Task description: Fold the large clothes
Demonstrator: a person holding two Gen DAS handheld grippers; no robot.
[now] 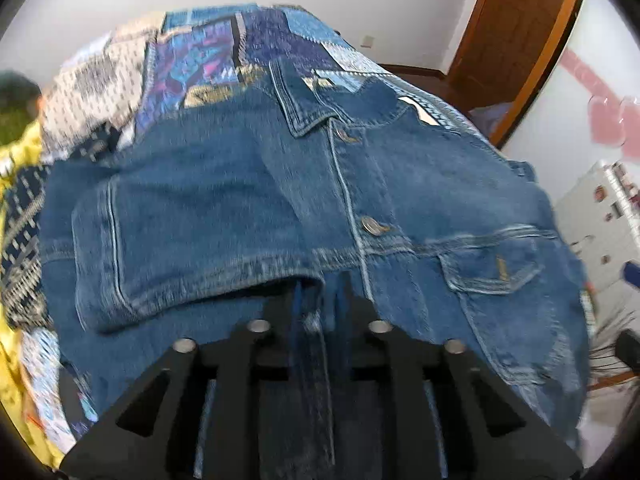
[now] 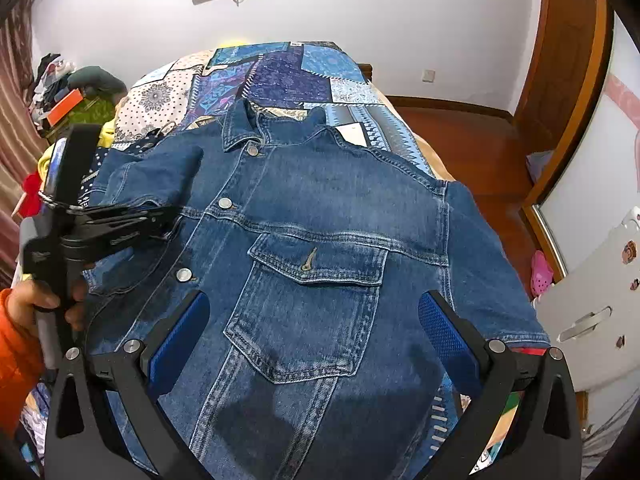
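A blue denim jacket (image 2: 320, 208) lies front up on the patchwork bed, collar at the far end. Its left sleeve (image 2: 152, 176) is folded in over the chest. My left gripper (image 1: 320, 296) is shut on the denim of that sleeve's edge (image 1: 200, 280); it also shows in the right wrist view (image 2: 160, 216) at the jacket's left side, held by a hand. My right gripper (image 2: 314, 332) is open wide and empty, hovering over the chest pocket (image 2: 308, 304), with its blue pads (image 2: 180, 344) on either side.
The patchwork bedspread (image 2: 280, 76) covers the bed. A pile of clothes (image 2: 60, 80) sits far left. A wooden door frame (image 2: 568, 80) and wooden floor (image 2: 472, 136) are on the right, with a white cabinet (image 2: 592, 300) near right.
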